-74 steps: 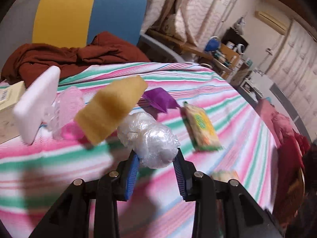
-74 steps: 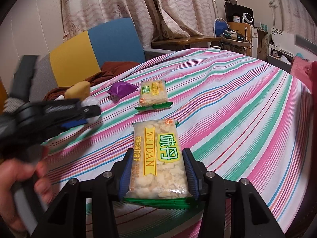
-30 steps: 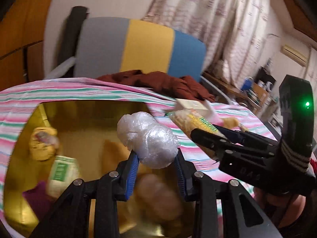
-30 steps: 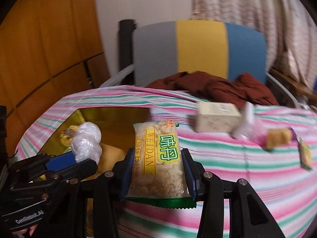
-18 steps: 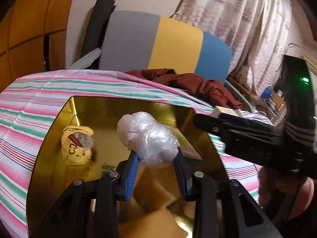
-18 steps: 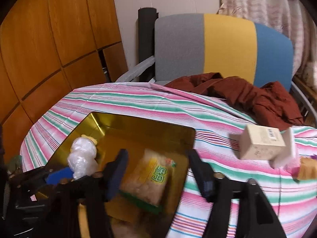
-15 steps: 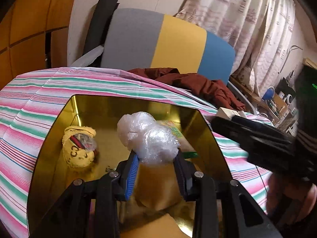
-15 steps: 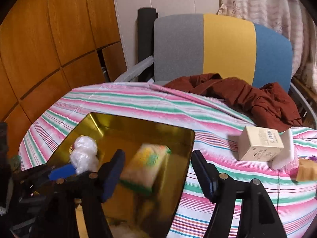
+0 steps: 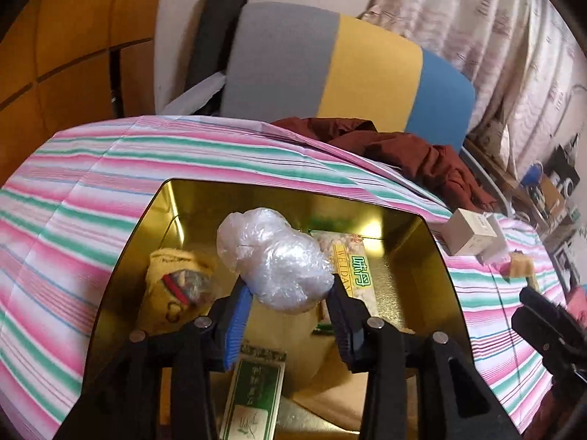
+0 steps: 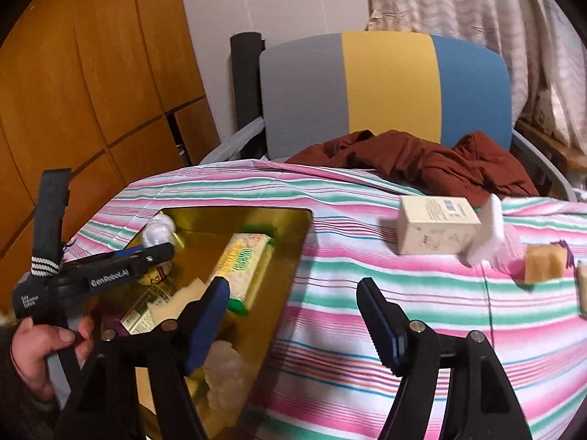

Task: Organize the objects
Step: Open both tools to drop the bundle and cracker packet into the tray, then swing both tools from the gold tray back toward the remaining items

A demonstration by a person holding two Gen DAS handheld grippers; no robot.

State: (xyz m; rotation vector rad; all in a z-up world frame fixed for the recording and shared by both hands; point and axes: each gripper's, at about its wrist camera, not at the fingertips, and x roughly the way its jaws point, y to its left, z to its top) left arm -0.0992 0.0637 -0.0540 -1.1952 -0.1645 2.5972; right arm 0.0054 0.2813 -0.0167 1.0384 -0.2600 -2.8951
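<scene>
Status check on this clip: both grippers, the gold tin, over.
Left gripper opening, crumpled clear plastic ball between its jaws, above gold tin. Right gripper opening, empty. Nothing blocking.

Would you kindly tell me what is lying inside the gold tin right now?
Inside the gold tin: a Weidan snack pack, a yellow pouch and a green packet. The plastic wad and gripper fingers hide more.

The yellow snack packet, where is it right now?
In the right wrist view, the yellow snack packet lies tilted inside the gold tin, near its right wall, left of the cardboard box.
</scene>
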